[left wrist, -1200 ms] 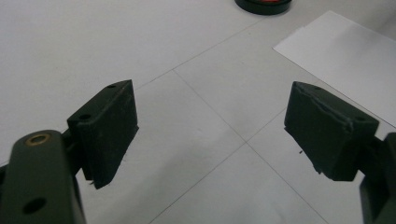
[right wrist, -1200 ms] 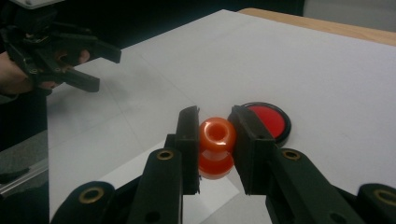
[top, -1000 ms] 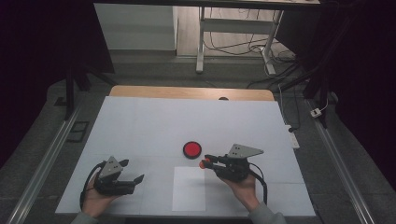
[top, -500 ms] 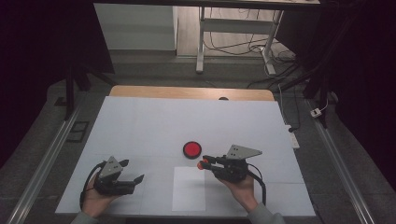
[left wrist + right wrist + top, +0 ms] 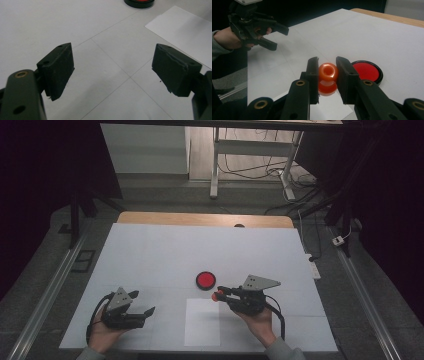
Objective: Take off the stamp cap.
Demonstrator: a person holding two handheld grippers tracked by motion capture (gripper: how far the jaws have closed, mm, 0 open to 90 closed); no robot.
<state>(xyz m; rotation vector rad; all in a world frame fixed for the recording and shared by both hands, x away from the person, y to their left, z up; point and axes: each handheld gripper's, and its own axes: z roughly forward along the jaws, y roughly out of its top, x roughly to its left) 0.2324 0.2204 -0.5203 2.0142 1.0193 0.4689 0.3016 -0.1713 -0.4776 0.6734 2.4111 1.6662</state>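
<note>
Right gripper view puts the key relation closest to us: our right gripper (image 5: 327, 75) has its fingers (image 5: 312, 75) clamped on an orange spool-shaped piece (image 5: 328, 72), its holed end facing the camera and its long axis running along the fingers. Just beyond and to the right, low in the frame, sits the red disc in a black rim (image 5: 367, 71), so we judge the next move a short carry that way. At upper left our left gripper (image 5: 259, 26) hangs with fingers spread, holding nothing, well apart from the disc. A white sheet (image 5: 202, 321) lies on the pale tabletop (image 5: 165, 255) beneath; farther off, dark floor and cables
</note>
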